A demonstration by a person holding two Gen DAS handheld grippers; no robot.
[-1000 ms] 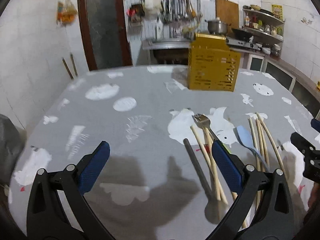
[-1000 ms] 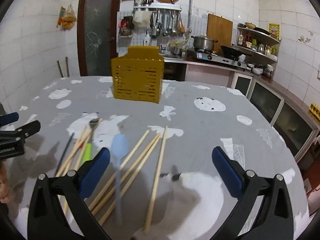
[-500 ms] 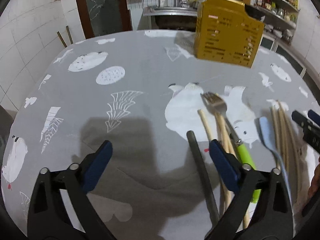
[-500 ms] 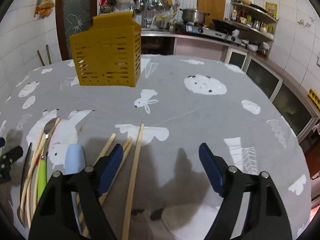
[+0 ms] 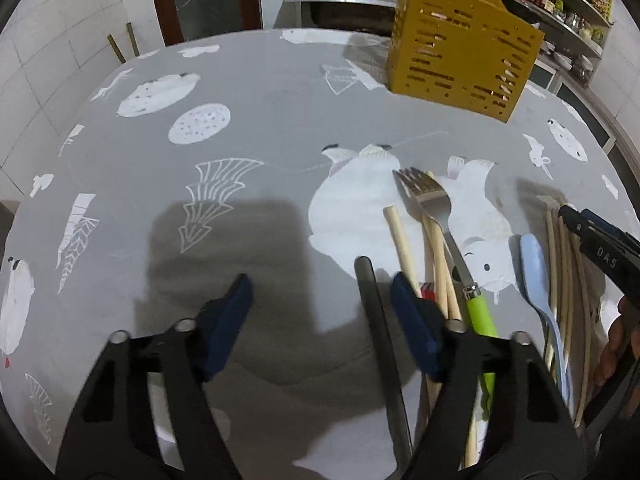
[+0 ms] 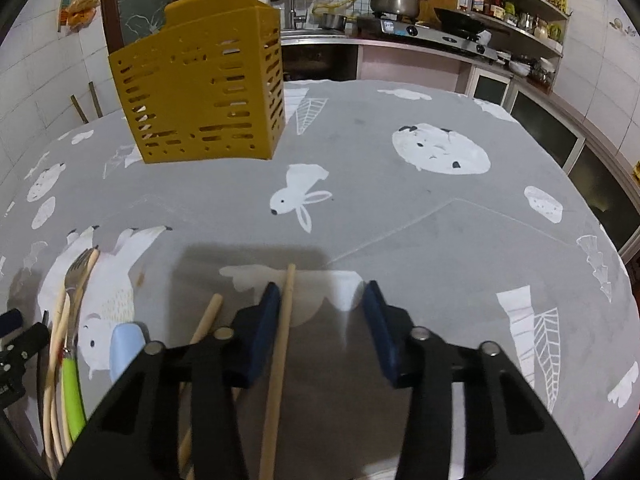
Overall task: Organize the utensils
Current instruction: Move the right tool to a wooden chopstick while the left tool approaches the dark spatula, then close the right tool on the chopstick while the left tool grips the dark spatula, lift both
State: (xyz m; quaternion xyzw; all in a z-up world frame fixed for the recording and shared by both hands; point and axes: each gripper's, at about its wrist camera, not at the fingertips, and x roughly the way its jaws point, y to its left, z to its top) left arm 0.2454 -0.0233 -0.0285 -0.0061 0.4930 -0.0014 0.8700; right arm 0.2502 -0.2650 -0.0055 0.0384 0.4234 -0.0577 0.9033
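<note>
Currently closing: left gripper [image 5: 320,312] jaws narrowing round dark chopstick [image 5: 370,304], right gripper [image 6: 320,320] round pale chopstick [image 6: 285,320]; pads not yet pinching. Both lying well short of yellow holder [image 6: 200,92]. Judging sticks light, stiff, slippery; gripping mid-shaft advised.

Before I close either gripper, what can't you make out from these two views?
- Holder: inside hidden by its walls, both views.
- Dark rod: near end cut off at the bottom edge, left view.
- Fork: green handle runs behind the left gripper.
- Chopstick: whether the right gripper touches it; its jaws have been closing.
</note>
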